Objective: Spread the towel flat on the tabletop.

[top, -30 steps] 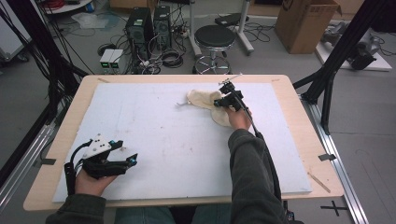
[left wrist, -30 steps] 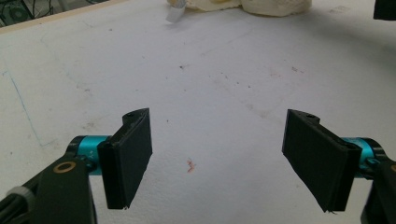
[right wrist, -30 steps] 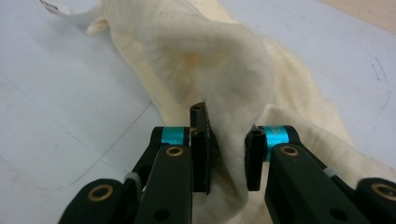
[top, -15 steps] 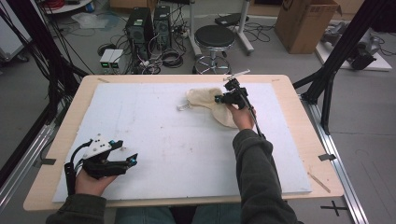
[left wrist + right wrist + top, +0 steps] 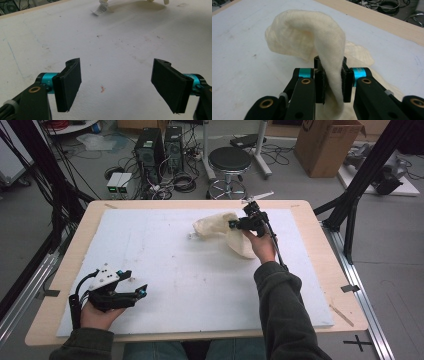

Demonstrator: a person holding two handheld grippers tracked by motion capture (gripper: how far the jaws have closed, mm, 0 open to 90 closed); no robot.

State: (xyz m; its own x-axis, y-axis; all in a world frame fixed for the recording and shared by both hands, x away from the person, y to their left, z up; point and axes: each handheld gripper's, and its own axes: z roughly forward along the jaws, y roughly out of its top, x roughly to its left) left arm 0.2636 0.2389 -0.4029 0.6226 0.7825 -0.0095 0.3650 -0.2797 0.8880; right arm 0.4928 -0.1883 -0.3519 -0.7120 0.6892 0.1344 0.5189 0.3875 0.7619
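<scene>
A: Where is your cloth (image 5: 312, 37)?

B: On the far right part of the white mat (image 5: 165, 270). Your right gripper (image 5: 333, 82) has a fold of it clamped between its jaws and lifted off the mat, while the rest trails down and lies spread on the mat below.

A: What's around it?

B: A small label (image 5: 100, 9) sticks out at the cloth's left end and lies flat on the mat. Past the cloth runs the table's (image 5: 320, 245) wooden edge. On the floor beyond you have a stool (image 5: 230, 160), computer towers (image 5: 160, 145), cables and a cardboard box (image 5: 327, 145). Nothing on the mat stands between your grippers.

A: Which way does the cloth run?

B: In the high view its long axis goes from the label at the left toward your right hand (image 5: 260, 245), slanting nearer to you on the right. The raised fold arches up and away from the jaws, then drops to the mat.

A: And your other gripper?

B: Your left gripper (image 5: 112, 287) rests at the near left corner, well apart from the cloth, jaws wide with bare mat between them.
</scene>
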